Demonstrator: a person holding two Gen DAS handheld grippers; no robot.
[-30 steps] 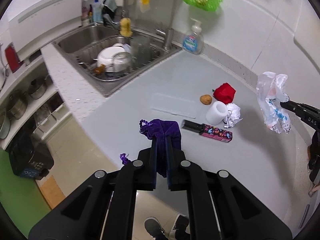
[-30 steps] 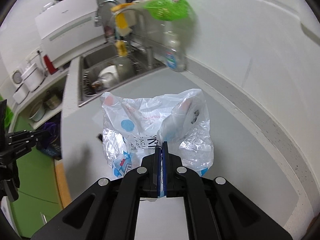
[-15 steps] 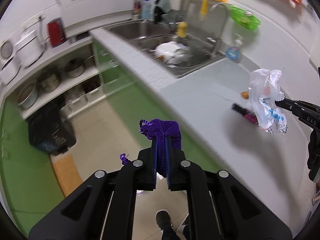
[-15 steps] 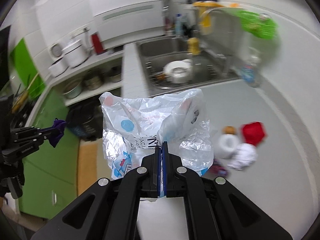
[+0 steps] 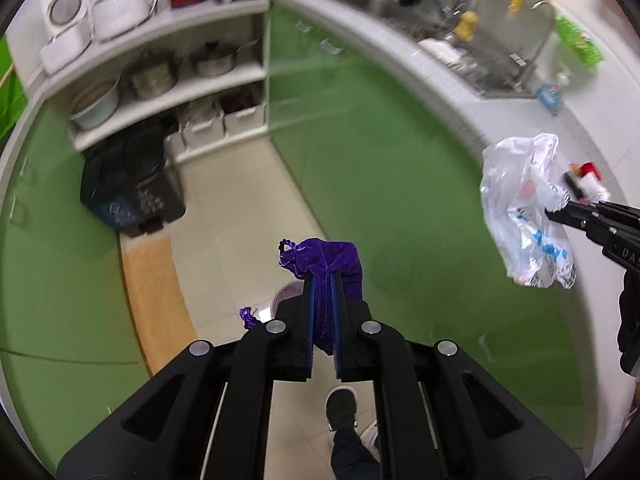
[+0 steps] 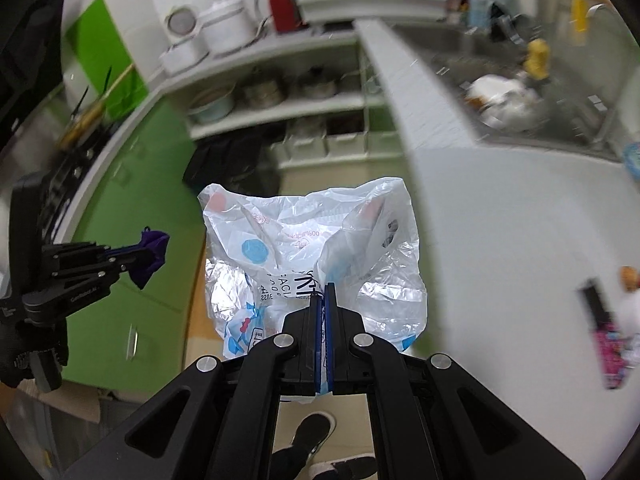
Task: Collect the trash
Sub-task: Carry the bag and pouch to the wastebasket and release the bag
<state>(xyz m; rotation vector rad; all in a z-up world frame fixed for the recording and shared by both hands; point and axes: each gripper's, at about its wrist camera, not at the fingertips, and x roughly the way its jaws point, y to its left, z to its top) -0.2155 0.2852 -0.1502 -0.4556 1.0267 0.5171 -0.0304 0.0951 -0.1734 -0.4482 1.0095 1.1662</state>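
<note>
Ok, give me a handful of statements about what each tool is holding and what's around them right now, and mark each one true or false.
1. The left tool is shut on a purple pouch. True.
2. The right tool holds a red cup. False: it is shut on a crumpled plastic bag.
3. Both tools hang over the floor, away from the counter. True.
4. The black trash bag sits up on the counter. False: it sits on the floor beside the shelves.
5. Some trash is left on the counter. True: a wrapper lies there.
</note>
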